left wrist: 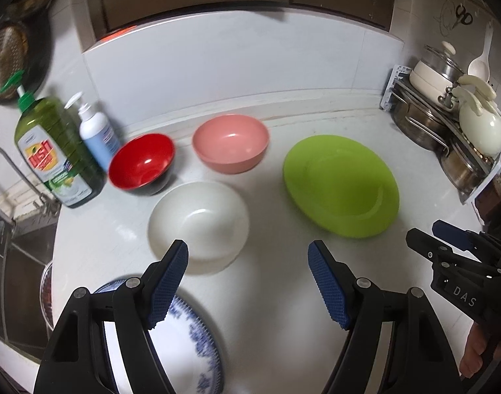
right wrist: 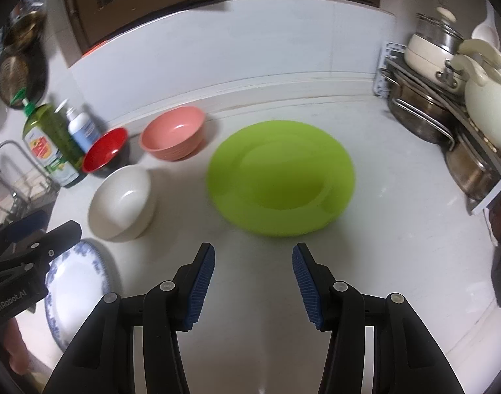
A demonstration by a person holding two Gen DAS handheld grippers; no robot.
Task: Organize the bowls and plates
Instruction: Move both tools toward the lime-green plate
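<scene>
On the white counter (left wrist: 266, 295) stand a red bowl (left wrist: 141, 163), a pink bowl (left wrist: 230, 142), a white bowl (left wrist: 198, 221), a green plate (left wrist: 340, 185) and a blue-patterned plate (left wrist: 184, 344). My left gripper (left wrist: 248, 282) is open and empty, just above the patterned plate and short of the white bowl. My right gripper (right wrist: 253, 282) is open and empty, in front of the green plate (right wrist: 281, 179). The right wrist view also shows the white bowl (right wrist: 120, 203), pink bowl (right wrist: 173, 133), red bowl (right wrist: 105, 149) and patterned plate (right wrist: 76, 289).
A green dish-soap bottle (left wrist: 53, 151) and a white pump bottle (left wrist: 94, 131) stand at the left by the sink (left wrist: 17, 262). A rack of pots and a cream kettle (left wrist: 447, 124) fills the right corner. A tiled wall (left wrist: 234, 65) backs the counter.
</scene>
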